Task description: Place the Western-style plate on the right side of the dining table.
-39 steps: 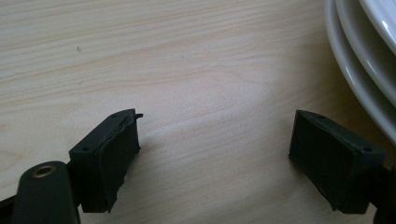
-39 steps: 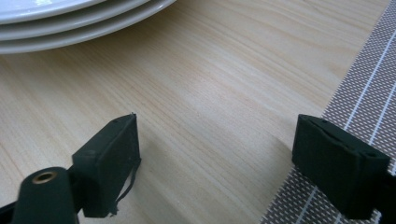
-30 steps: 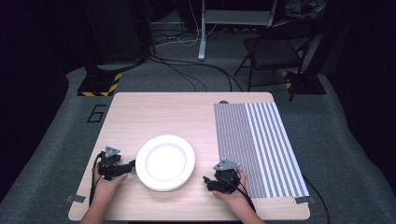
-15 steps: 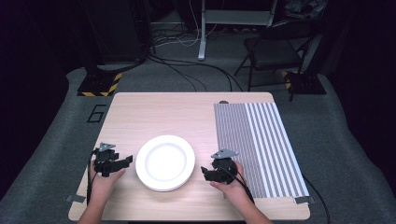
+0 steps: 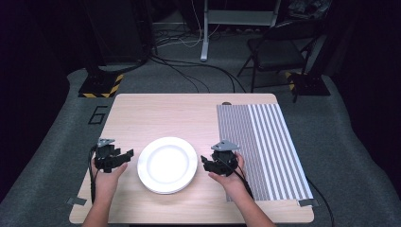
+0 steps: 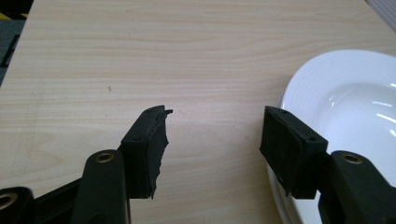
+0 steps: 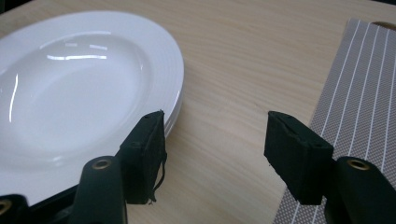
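Note:
A white deep plate (image 5: 168, 164), seemingly the top of a small stack, sits on the wooden table (image 5: 156, 111) near its front edge. My left gripper (image 5: 126, 156) rests just left of the plate, open and holding nothing. In the left gripper view the plate's rim (image 6: 345, 93) lies beside the right jaw of the left gripper (image 6: 215, 135). My right gripper (image 5: 206, 163) stands open just right of the plate. The right gripper view has the right gripper (image 7: 215, 140) over bare wood, between the plate (image 7: 79, 70) and a striped mat (image 7: 364, 84).
A grey striped placemat (image 5: 265, 142) covers the table's right part. The far half of the table is bare wood. A folding chair (image 5: 279, 52), a stand and cables are on the floor beyond the table.
Both grippers have shifted slightly away from the person. The left one has drawn a little to the left, off the plate's edge. The plate has not moved.

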Motion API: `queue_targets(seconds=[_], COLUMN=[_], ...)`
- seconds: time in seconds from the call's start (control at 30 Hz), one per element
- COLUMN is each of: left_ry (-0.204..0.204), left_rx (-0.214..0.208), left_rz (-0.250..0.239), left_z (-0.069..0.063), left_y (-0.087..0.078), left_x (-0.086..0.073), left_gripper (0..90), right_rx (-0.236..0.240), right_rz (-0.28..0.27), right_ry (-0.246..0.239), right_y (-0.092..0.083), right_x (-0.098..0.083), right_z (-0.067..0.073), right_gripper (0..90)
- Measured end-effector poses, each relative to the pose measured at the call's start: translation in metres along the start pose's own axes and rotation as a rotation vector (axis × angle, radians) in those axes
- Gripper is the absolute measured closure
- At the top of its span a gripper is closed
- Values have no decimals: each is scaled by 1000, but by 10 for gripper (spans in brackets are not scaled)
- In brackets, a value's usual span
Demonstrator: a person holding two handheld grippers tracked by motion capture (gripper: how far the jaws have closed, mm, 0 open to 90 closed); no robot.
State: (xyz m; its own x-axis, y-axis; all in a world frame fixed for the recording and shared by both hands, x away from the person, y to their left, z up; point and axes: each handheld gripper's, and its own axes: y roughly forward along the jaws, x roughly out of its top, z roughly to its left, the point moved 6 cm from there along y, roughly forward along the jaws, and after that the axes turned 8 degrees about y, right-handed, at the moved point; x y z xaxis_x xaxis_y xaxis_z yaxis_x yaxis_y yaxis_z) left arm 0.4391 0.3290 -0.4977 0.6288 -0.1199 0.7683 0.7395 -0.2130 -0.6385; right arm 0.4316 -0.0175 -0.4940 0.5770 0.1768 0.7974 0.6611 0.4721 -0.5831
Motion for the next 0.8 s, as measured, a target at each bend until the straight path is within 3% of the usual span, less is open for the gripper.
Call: queue_targets(seconds=[0.1,0.23,0.5,0.6,0.63,0.7,0.8], left_ry=[11,2,-23,-37,-56,-68,-56], left_rx=[8,7,-70,-99,-133,-153,-156], left_rz=[-29,-50,-22,-31,-27,-16,-1], left_z=[-3,-4,-9,-11,-15,-20,-24], left_y=[-4,-10,-11,-13,-13,-12,-10], left_x=[6,4,-11,-12,-13,-14,-16], left_gripper=[452,520,633,655,668,688,696], right_rx=[-1,-9,42,72,85,94,110], right_rz=[-30,-65,-35,-5,-4,-3,0], right_ry=[26,10,32,86,98,97,114], right_y=[-3,-8,-3,3,5,6,8], right_x=[11,14,4,-4,-6,-8,-10], right_z=[0,1,2,0,2,4,8], right_gripper=[419,444,471,498,505,532,549])
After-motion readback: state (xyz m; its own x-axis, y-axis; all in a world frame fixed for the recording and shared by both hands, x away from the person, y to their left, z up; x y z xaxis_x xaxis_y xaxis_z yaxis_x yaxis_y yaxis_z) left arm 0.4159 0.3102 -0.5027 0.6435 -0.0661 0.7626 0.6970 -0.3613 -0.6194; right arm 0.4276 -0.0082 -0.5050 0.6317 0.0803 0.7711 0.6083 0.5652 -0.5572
